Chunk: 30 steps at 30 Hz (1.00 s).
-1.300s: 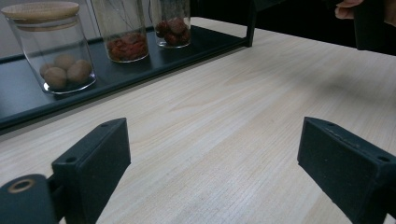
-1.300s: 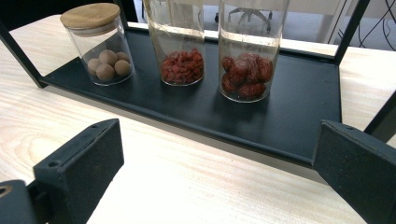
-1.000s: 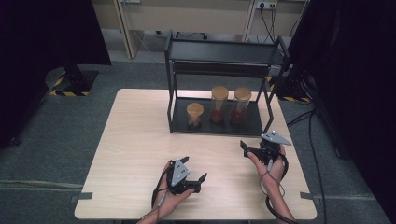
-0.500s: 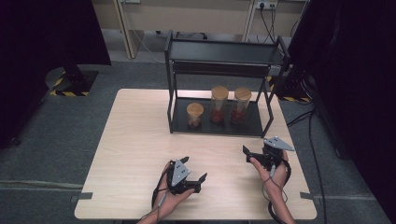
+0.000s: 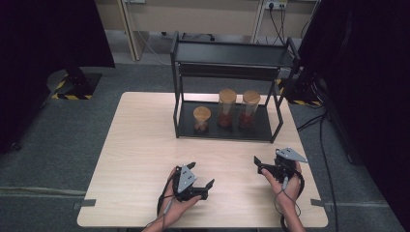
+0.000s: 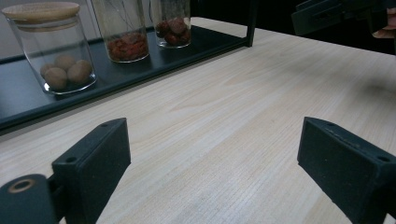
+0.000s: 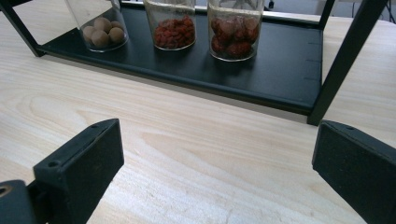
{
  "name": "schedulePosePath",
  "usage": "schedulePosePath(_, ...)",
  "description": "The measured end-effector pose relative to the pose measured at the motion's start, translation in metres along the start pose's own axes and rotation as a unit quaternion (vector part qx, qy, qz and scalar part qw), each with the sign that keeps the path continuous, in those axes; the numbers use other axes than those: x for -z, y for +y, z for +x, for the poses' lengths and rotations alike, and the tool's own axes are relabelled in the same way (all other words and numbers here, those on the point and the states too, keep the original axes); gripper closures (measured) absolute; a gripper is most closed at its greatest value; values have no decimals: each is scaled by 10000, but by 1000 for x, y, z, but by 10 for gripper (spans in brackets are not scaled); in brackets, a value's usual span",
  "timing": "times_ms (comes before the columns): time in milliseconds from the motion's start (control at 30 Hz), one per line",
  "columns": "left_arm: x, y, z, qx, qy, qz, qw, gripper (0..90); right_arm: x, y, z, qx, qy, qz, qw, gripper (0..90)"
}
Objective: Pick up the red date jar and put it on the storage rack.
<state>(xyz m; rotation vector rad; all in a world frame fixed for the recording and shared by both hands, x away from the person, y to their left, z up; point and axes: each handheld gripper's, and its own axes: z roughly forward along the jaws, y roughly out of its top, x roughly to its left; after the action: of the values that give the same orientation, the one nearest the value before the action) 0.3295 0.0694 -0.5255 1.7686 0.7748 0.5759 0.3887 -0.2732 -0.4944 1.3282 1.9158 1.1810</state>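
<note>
Three glass jars with wooden lids stand on the bottom shelf of a black rack (image 5: 263,131). A short jar (image 5: 201,118) holds pale round nuts. A tall jar (image 5: 226,107) holds small red bits, and another tall jar (image 5: 250,108) holds dark red fruit. My left gripper (image 5: 200,175) rests low near the table's front edge, open and empty, its jaws pointing up and to the right. My right gripper (image 5: 258,165) is to its right, open and empty, with its jaws pointing left. In the right gripper view the gripper (image 7: 217,163) faces the jars (image 7: 173,25) across bare wood.
The pale wooden table (image 5: 140,145) lies between the grippers and the rack. The rack's upper shelf (image 5: 232,53) overhangs the jars, and its thin black legs (image 7: 345,60) stand at the corners. Cables (image 5: 321,140) trail on the grey floor to the right.
My right gripper has sunk a little and come nearer the table's front edge. The left gripper and the jars have not moved.
</note>
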Motion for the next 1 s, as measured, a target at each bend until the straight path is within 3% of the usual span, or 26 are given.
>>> schedulePosePath(1000,0,0,0,17,-3,-4,10000,89,14,-22,-1,-116,-1,73,9999,23)
